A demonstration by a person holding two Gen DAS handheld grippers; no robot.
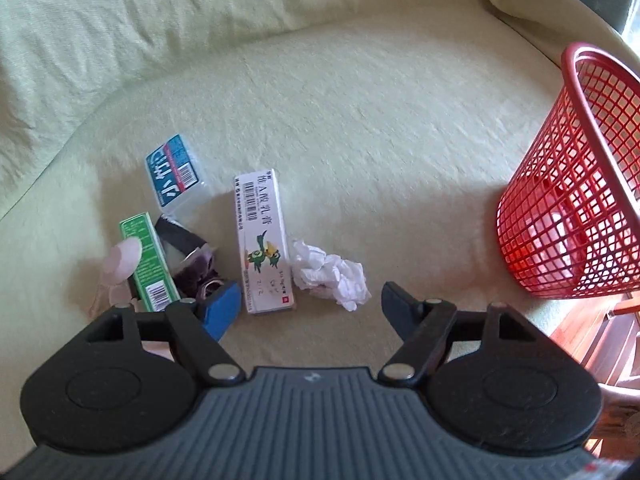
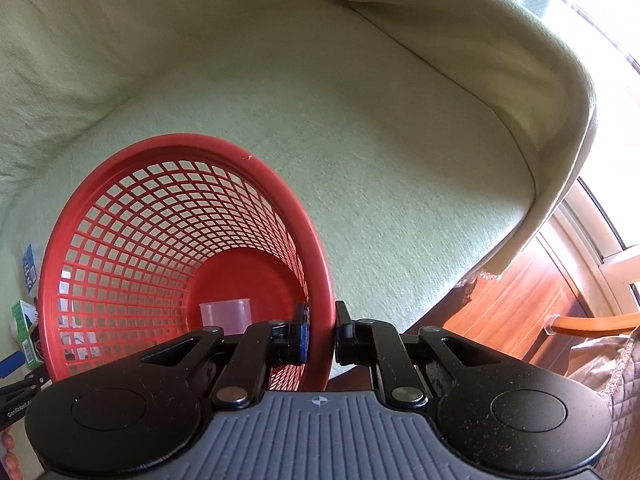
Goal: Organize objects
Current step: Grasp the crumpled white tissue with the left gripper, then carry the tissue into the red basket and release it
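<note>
— Across most of both frames, what lies there?
— A pale green sofa (image 1: 360, 120), and on it, at the right edge of the left wrist view, a red mesh basket (image 1: 568, 184).
— Who has the basket?
— The right gripper (image 2: 320, 332): its jaws are pinched narrow on the rim at lower centre of its frame, one finger inside, one outside. A clear cup (image 2: 226, 316) sits in the basket's bottom.
— And the left gripper (image 1: 310, 308)?
— Jaws wide, nothing between the pads. Just above the gap lie a long white box (image 1: 264, 240) and, to its right, a crumpled white tissue (image 1: 332, 276).
— Further left?
— A green box (image 1: 150, 260) by the blue-padded finger (image 1: 222, 310), and above it a clear case with a blue label (image 1: 176, 174).
</note>
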